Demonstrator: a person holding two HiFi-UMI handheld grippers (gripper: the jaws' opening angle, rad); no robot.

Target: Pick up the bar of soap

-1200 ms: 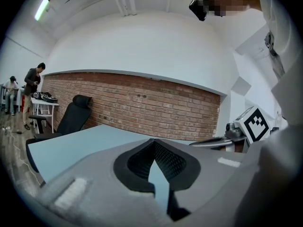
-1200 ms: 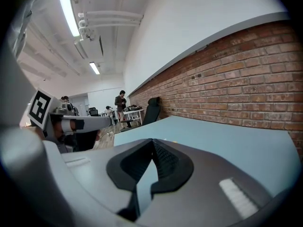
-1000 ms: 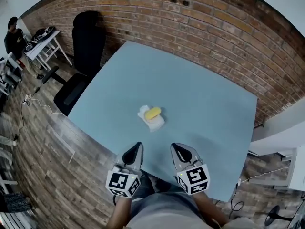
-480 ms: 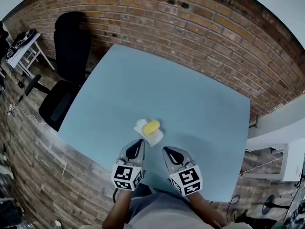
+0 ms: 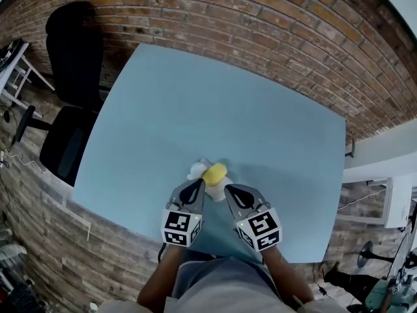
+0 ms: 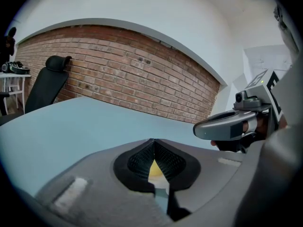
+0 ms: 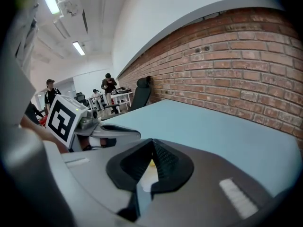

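Note:
A yellow bar of soap (image 5: 214, 173) lies on a white cloth (image 5: 196, 171) near the front of the blue table (image 5: 215, 103). My left gripper (image 5: 197, 186) is shut, and its tips sit just short of the soap's near left side. My right gripper (image 5: 229, 190) is also shut, just short of the soap's near right. In the left gripper view the closed jaws (image 6: 153, 142) meet at their tips, with the soap (image 6: 155, 171) showing below them and the right gripper (image 6: 227, 126) alongside. The right gripper view shows its own shut jaws (image 7: 152, 141), a sliver of soap (image 7: 151, 163) and the left gripper (image 7: 113, 132).
A black office chair (image 5: 65, 77) stands off the table's left side. A brick wall (image 5: 273, 12) runs behind the table. The table's front edge (image 5: 130, 222) lies just under my grippers. Several people (image 7: 108, 86) stand far off by white desks.
Both grippers have moved forward over the table's front edge until their tips reach the soap's near side. Both stayed shut. The soap and cloth have not moved on the table.

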